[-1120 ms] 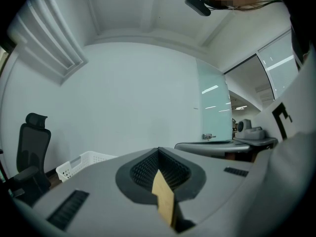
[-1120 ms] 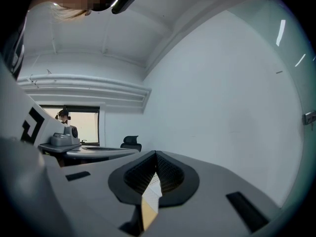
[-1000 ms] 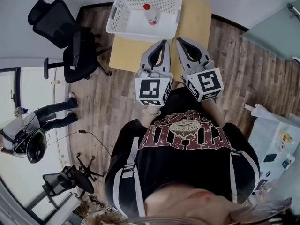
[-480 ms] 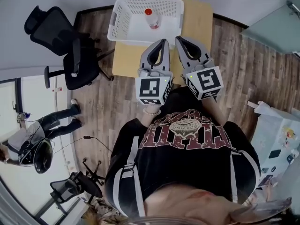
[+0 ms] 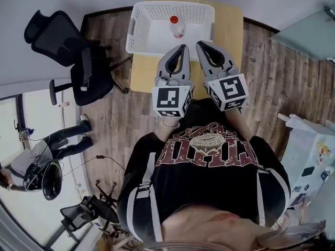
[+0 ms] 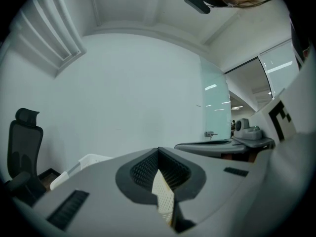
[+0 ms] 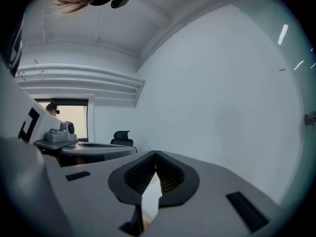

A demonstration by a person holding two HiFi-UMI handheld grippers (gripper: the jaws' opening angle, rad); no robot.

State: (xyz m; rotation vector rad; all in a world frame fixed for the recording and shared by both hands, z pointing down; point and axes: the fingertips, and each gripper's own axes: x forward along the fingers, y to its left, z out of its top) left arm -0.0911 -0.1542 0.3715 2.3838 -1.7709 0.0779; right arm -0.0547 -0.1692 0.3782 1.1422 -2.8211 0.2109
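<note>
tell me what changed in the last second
Both claws moved forward: the left claw and right claw now reach over the near edge of the basket; earlier they were mostly over the table. Nothing was gripped or released. Both stay shut and empty; the bottle stays in the basket.

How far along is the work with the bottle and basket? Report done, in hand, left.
Done: the bottle sits in the basket on the table. In hand: nothing; the left gripper and right gripper are shut and empty, held short of the basket. Left: any grasp; neither gripper touches bottle or basket.
</note>
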